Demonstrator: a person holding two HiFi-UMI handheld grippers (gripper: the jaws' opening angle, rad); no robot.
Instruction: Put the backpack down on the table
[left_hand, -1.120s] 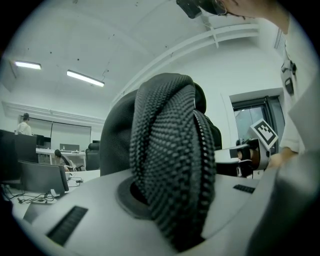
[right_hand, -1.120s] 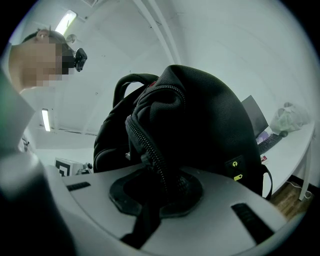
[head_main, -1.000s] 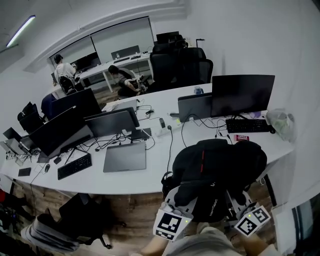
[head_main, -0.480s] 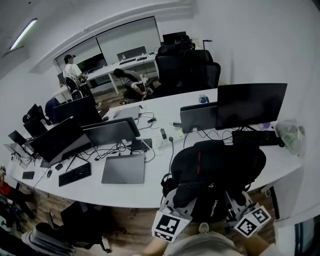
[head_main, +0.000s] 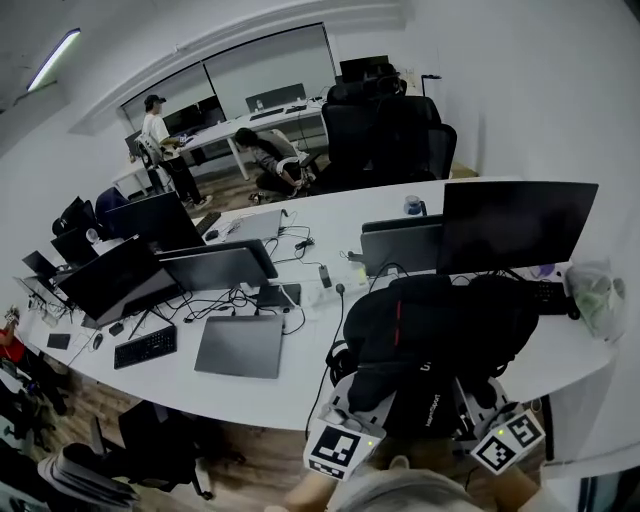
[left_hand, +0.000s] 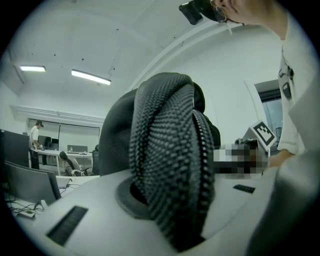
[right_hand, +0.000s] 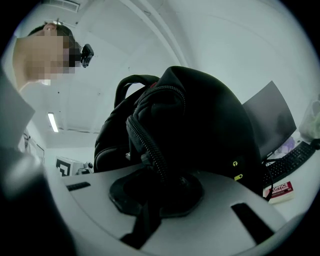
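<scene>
The black backpack (head_main: 440, 330) hangs between both grippers at the near edge of the long white table (head_main: 290, 375). Its top leans over the tabletop, just in front of a dark monitor (head_main: 515, 225). Whether its bottom touches the table cannot be told.

The left gripper (head_main: 352, 405) is clenched on a padded mesh shoulder strap (left_hand: 165, 150), which stands upright between its jaws. The right gripper (head_main: 470, 402) is clamped on a black fold of the backpack beside a zip line, with the bag's bulk rising just beyond it.

On the table, a closed laptop (head_main: 240, 345) lies left of the backpack, and a keyboard (head_main: 145, 345) lies further left. A plastic bag (head_main: 600, 295) sits at the right end.
</scene>
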